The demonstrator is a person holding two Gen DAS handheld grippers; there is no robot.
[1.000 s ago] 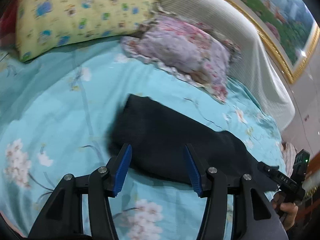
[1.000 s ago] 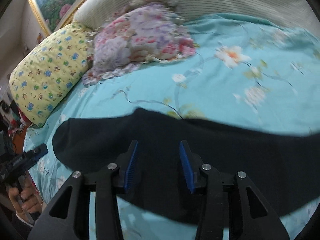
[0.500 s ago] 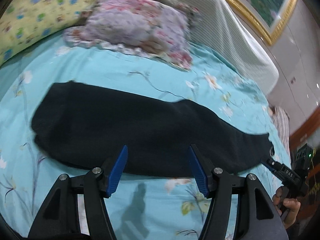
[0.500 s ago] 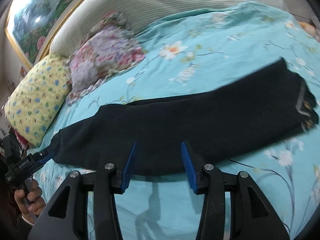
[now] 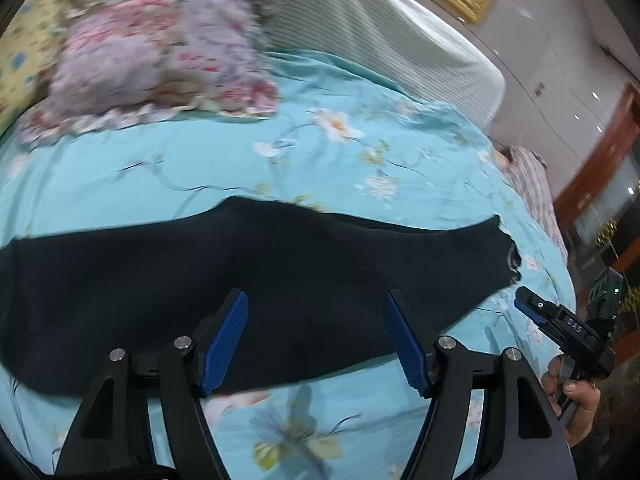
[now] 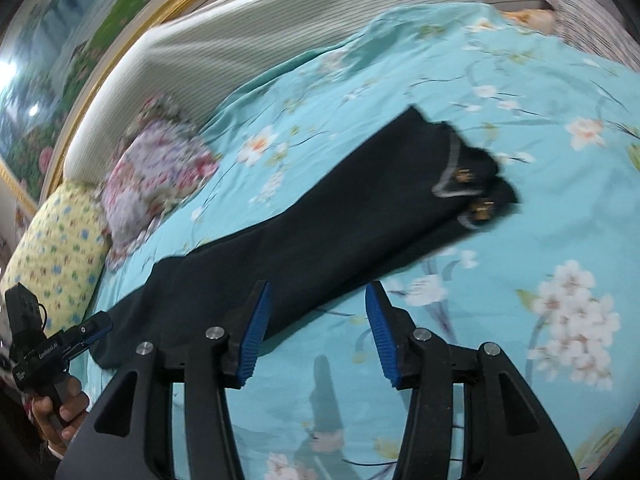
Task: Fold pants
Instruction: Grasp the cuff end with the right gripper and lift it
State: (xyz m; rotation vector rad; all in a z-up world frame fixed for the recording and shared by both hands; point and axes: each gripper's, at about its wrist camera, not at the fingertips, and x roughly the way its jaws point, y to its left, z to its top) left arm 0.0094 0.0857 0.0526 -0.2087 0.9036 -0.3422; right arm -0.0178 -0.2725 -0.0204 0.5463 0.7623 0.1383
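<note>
My left gripper [image 5: 316, 336] is spread wide and holds nothing, hovering above the black pants [image 5: 248, 280]. My right gripper [image 6: 318, 334] is likewise open and empty. The pants lie in a long strip across the bed [image 6: 500, 80], with pillows [image 6: 156, 172] by the headboard [image 6: 280, 28] beyond.

Pants [image 5: 280, 280] on bed [image 5: 360, 168] (pillows [image 5: 160, 52] behind)

We see our right gripper [image 6: 316, 332] at the frame's bottom, its blue-padded jaws spread wide with nothing between them, above the turquoise floral bedsheet [image 6: 500, 320]. The long black pants [image 6: 320, 232] lie diagonally across the centre. Our left gripper [image 6: 96, 328] shows at lower left.
</note>
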